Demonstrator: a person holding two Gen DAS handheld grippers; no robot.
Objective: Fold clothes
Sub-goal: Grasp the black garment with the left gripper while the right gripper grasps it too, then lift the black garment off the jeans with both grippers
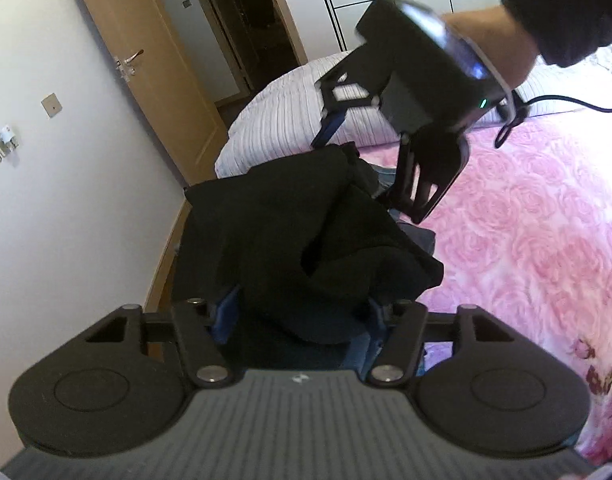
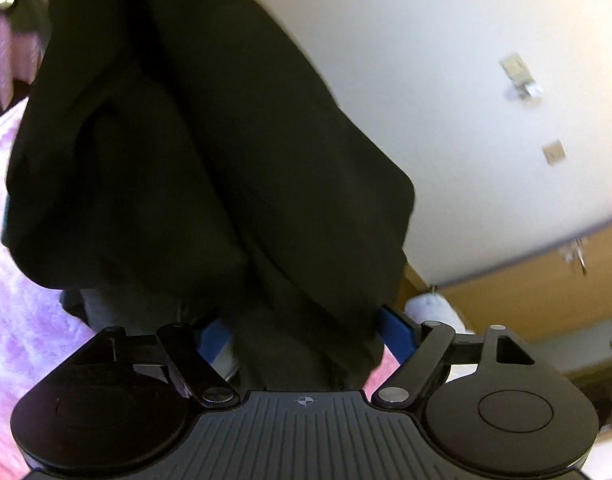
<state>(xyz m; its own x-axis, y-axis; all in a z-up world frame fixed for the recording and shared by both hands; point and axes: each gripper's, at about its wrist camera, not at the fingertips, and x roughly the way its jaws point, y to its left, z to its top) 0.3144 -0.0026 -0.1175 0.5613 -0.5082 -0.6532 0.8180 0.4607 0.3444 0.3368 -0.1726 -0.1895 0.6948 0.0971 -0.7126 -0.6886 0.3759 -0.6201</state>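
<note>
A black garment [image 1: 290,220] lies bunched in a heap at the edge of the bed, partly over a blue denim piece [image 1: 420,236]. My left gripper [image 1: 298,312] has its blue pads on either side of the near fold, and the cloth fills the gap between them. The right gripper [image 1: 370,168], held by a hand [image 1: 502,40] in a dark sleeve, straddles the far end of the heap with its fingers wide apart. In the right wrist view the black garment [image 2: 186,140] fills most of the picture, and the right gripper [image 2: 306,332] has cloth between its spread blue pads.
The bed carries a pink rose-patterned cover [image 1: 526,240] and a white striped quilt [image 1: 282,120] at its far end. A white wall [image 1: 66,200] and a wooden door [image 1: 154,60] stand close to the bed's left side. A black cable [image 1: 566,100] trails from the right gripper.
</note>
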